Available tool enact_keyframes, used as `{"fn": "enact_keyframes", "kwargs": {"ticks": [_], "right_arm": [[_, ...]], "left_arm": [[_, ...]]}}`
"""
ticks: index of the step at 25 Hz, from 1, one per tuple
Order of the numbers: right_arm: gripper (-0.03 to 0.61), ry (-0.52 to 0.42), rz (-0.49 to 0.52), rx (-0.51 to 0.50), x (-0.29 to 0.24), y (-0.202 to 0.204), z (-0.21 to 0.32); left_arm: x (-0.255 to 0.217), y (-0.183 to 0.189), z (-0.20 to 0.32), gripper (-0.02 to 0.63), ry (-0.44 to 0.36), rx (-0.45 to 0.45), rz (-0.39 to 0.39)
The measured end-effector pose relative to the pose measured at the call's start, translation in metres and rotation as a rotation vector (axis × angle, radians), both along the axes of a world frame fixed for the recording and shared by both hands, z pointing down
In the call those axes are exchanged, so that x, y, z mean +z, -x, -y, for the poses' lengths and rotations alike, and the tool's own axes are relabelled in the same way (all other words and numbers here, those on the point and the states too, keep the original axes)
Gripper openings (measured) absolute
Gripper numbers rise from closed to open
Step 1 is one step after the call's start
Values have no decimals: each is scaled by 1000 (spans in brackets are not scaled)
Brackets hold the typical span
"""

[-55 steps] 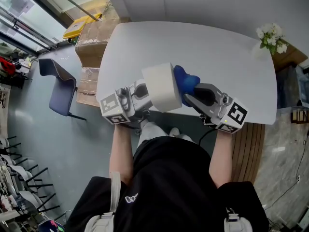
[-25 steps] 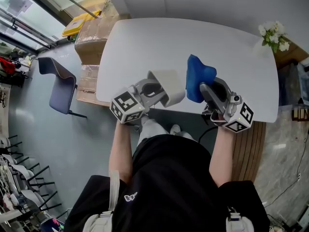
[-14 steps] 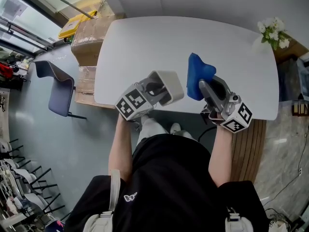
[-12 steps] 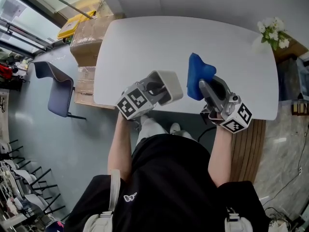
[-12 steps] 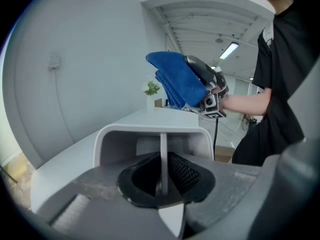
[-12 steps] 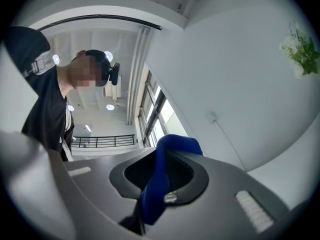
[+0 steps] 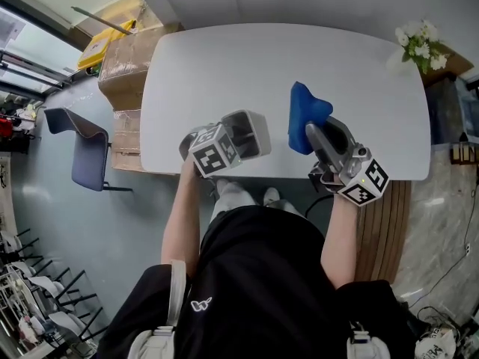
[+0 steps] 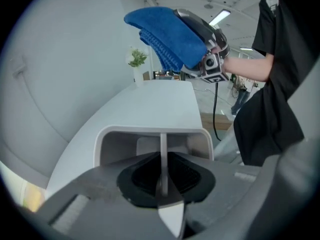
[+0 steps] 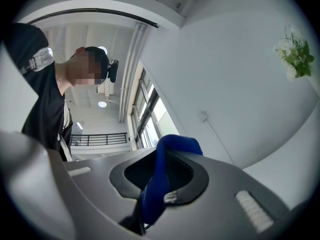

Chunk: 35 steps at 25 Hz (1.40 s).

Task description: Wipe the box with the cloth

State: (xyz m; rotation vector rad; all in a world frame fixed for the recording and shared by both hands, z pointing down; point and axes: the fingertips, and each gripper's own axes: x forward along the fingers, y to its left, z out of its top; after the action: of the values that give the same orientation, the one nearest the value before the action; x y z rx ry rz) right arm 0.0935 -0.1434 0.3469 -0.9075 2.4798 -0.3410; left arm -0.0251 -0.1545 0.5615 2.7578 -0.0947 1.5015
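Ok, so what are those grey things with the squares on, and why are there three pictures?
They are grippers: tongs with two jaws, one in each hand of a person. The cubes with squares are part of them. One picture comes from a camera on the person's head, looking down at a white table. The other two come from small cameras riding on the grippers. The left gripper is shut on the wall of a white box. The right gripper is shut on a blue cloth, held beside the box without touching it. Flowers stand at the table's far corner.
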Motion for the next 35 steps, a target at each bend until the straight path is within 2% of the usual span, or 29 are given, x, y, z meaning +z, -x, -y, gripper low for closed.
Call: {"fn": "enact_keyframes", "kwargs": {"ticks": [4,8,11,26,31,35], "right_arm": [[52,15,-7,27,4,-5,6],[52,31,-14,52,9,-9,12],[52,47,-15,70,13,-10,17],[52,77,-22,96,18,-9,28],[52,78,-22,87,18,-9,27],[52,83,-25,81,19,-9,26]], "left_arm": [[18,-2,2,51,11,57,79],[43,2,8,52,5,108,197],[53,1,12,52,5,126,246],[81,-8,12,52,13,190,393],[87,-16,18,55,-40,196,447],[88,-15,25,64,-102,145,424]]}}
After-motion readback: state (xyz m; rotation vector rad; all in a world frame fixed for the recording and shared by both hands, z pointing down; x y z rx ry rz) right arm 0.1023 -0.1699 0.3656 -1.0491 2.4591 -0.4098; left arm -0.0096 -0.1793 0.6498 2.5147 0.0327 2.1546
